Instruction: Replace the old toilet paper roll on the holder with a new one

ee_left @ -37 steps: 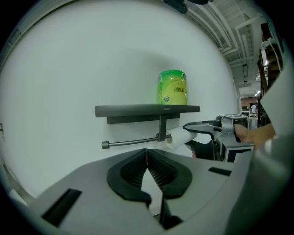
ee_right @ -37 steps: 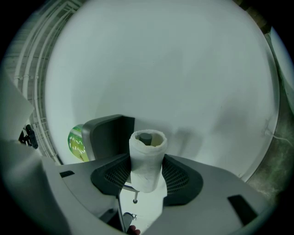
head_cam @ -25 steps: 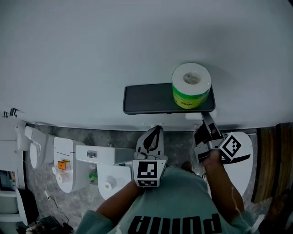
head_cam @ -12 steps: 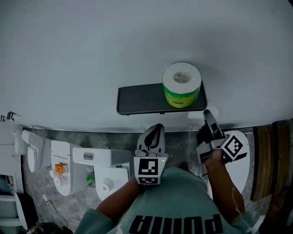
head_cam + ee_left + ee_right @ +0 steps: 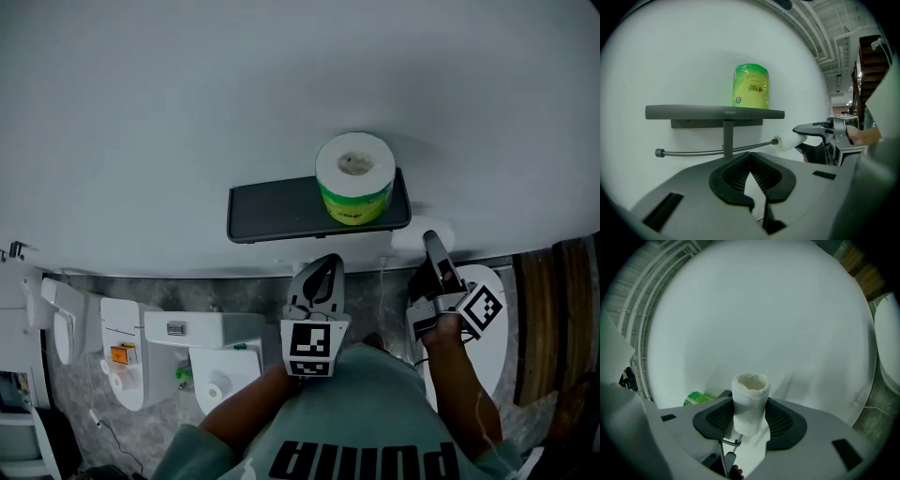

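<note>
Two grippers: right gripper (image 5: 750, 416) jaws clamp the thin old roll (image 5: 750, 385); left gripper (image 5: 750, 157) jaws are closed and empty; a new roll (image 5: 751, 86) stands on the shelf (image 5: 693, 112).

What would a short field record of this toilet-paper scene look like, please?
Shelf: dark grey wall shelf, holding green-wrapped new toilet paper roll, upright
Holder: metal bar under shelf, bare
Right gripper: shut on thin white old roll, beside bar's end cap
Left gripper: shut, empty
</note>
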Tool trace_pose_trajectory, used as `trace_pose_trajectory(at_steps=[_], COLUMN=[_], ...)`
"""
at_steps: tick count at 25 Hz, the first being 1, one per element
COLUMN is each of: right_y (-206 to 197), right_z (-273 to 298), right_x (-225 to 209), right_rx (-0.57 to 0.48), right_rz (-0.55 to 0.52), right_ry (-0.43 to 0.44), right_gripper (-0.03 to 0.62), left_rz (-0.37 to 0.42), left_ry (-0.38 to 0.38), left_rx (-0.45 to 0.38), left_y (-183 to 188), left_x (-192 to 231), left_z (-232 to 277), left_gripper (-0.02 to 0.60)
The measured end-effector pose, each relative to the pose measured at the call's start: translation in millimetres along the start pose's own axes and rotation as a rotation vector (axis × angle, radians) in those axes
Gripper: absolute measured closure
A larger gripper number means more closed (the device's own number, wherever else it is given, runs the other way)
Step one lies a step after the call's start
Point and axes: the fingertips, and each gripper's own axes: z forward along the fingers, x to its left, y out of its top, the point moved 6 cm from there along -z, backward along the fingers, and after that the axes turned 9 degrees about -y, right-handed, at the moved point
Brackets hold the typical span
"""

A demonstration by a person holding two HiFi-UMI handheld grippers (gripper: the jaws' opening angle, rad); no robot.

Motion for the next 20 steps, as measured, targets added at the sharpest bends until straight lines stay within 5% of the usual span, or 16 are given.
trace_pose_trajectory(at_steps=[11,20], right_y=[-1,-12], right_z=[-33,-51], right_x=[25,60], right_rx=[-0.012,0.009], right_rz=[-0.112,-0.207], right_ry=[0.043,0.086], right_gripper=[0.378,0.378], left_rz=[0.011,0.014], left_ry=[-0.054,-0.028], left_rx=[0.001,-0.018], left_y=[3,14], left_x=[-18,-15], left_z=[9,-8], left_gripper=[0.574,0.574])
